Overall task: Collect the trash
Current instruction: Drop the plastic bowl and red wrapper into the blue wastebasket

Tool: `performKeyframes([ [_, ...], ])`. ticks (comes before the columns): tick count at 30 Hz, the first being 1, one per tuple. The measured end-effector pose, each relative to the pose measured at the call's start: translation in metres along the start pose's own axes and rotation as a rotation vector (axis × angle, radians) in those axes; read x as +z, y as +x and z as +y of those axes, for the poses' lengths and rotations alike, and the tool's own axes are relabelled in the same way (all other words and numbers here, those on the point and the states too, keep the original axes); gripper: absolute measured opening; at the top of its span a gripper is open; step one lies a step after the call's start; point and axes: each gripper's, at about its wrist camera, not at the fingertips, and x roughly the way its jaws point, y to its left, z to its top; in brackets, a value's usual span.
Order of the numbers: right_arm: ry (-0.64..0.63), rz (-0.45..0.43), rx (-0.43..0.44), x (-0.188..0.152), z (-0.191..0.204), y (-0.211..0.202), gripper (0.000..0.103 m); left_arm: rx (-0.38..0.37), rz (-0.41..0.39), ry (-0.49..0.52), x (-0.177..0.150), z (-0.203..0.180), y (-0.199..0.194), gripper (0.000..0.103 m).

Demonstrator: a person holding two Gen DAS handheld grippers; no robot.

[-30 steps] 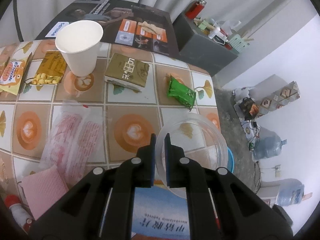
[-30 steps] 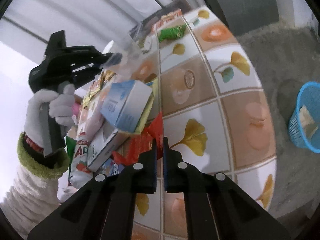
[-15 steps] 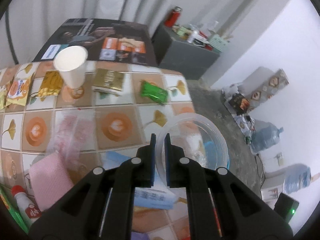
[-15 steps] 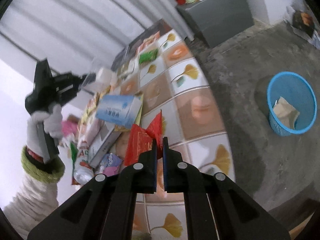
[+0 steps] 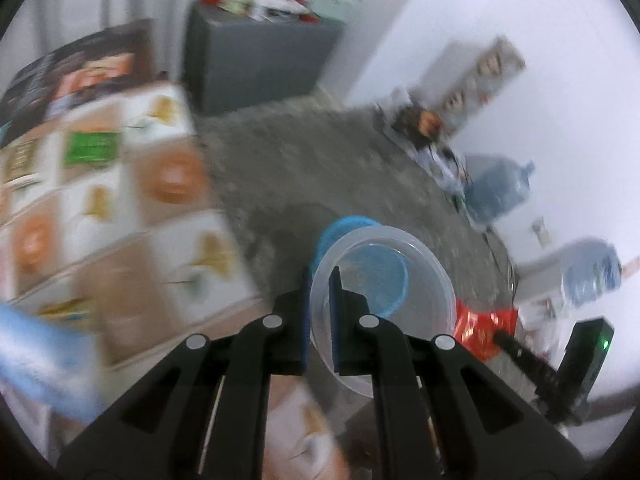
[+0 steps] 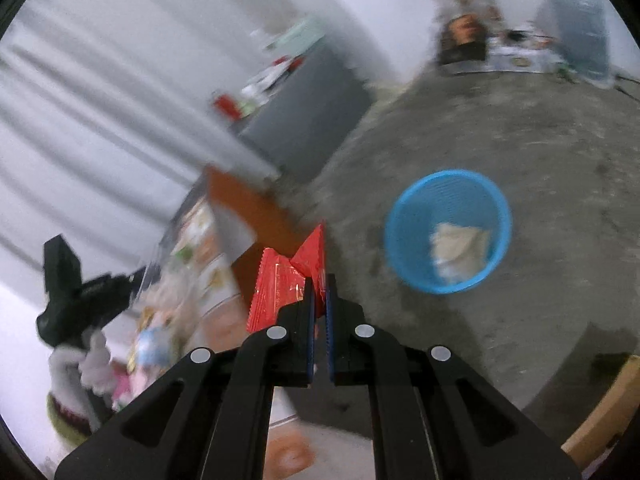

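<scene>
Left gripper pinched the clear bowl; right gripper clamped the red wrapper. Blue bin, centre right, held one paper scrap; neither item was dropped yet, and litter remained on the table.

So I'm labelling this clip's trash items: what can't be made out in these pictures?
- Left wrist: packets on the table are motion-blurred; print unreadable.
- Left wrist: most of the bin sits behind the clear tub.
- Right wrist: pale scrap in the bin is too blurred to name.
- Right wrist: red wrapper label unreadable.
</scene>
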Motion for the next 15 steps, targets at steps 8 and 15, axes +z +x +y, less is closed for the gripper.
performKeyframes([
  [8, 0.102, -0.002, -0.129, 0.048, -0.073, 0.057, 0.005, -0.009, 0.15, 0.066, 0.001, -0.075, 0.144, 0.006],
  [15, 0.149, 0.035, -0.247, 0.079, -0.128, 0.131, 0.026, 0.027, 0.166, 0.011, 0.012, -0.091, 0.239, 0.039],
])
